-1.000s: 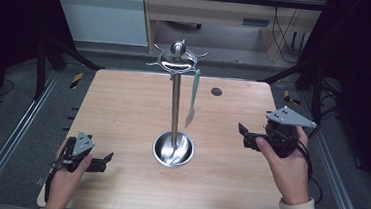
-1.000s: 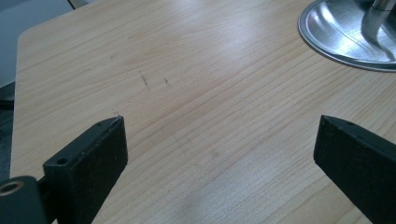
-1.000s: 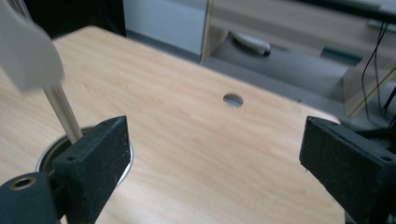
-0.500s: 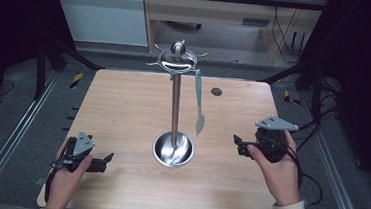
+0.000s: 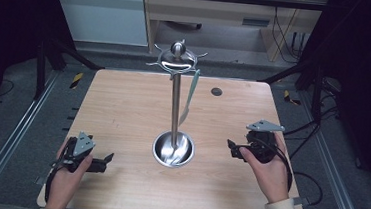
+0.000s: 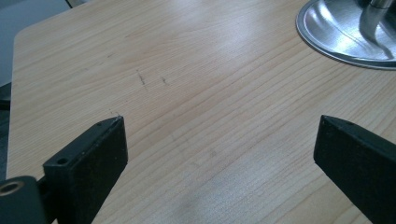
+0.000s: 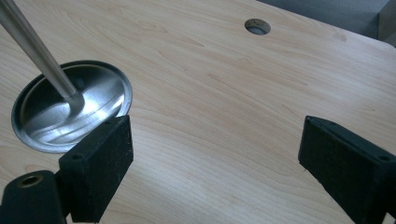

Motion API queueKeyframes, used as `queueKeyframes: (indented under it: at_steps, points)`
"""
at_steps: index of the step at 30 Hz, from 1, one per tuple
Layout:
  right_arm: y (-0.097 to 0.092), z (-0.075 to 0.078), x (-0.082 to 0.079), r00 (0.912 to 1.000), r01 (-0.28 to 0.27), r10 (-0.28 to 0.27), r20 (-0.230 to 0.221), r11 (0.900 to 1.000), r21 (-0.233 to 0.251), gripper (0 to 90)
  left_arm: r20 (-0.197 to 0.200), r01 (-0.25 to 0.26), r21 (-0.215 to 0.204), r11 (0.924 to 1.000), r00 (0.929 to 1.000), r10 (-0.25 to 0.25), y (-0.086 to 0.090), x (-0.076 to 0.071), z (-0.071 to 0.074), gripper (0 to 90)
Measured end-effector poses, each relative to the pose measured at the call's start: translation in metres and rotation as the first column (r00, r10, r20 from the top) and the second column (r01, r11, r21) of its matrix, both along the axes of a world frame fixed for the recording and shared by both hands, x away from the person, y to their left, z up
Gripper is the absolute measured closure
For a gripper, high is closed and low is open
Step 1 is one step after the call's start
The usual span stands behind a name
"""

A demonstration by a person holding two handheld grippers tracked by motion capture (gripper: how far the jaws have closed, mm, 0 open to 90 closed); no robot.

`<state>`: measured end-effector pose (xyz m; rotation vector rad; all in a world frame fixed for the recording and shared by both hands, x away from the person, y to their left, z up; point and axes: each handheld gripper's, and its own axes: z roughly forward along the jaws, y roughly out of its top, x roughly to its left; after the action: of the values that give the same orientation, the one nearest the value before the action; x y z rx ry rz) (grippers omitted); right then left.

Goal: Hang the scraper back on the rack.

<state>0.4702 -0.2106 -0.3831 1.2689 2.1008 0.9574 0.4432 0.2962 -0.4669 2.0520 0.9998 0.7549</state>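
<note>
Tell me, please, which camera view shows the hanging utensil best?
The high view: the pale green utensil hangs whole from a hook of the metal stand. The left gripper view gives the stand's base, the right gripper view its pole and base.

Stand: my metal utensil stand [image 5: 175, 108] rises upright from its round dish base [image 5: 173, 149] at the centre of the wooden table [image 5: 123, 109].
Hanging piece: a pale utensil [image 5: 189, 97] hangs from a top hook, at 3 o'clock of the pole, just beside it.
Left gripper: my left gripper [image 5: 105, 159] rests at 8 o'clock of the base, well apart.
Right gripper: my right gripper [image 5: 232, 149] sits at 3 o'clock of the base, near it, jaws pointing toward the stand.
Table hole: a dark grommet [image 5: 216, 91] lies at 1 o'clock.
</note>
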Motion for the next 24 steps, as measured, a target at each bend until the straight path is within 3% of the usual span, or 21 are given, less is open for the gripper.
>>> queueKeyframes:
  at_steps: [11, 17, 24]
  points:
    - [0.003, -0.021, 0.017, 0.9992, 0.019, -0.02, -0.036, 0.9996, -0.022, 9.9, -0.003, 0.002, 0.0, 1.0, 1.0, -0.002, 0.0, 0.0, 0.0, 2.7]
    - [0.004, -0.03, 0.026, 0.9981, 0.04, -0.04, -0.046, 0.9992, -0.009, 10.0, -0.005, 0.001, 0.004, 1.0, 1.0, -0.001, 0.0, 0.0, 0.0, 2.7]
    - [0.0, -0.061, 0.036, 0.9922, 0.081, -0.078, -0.097, 0.9964, 0.024, 11.0, -0.003, 0.0, -0.002, 1.0, 1.0, 0.0, 0.001, 0.001, 0.0, 2.7]
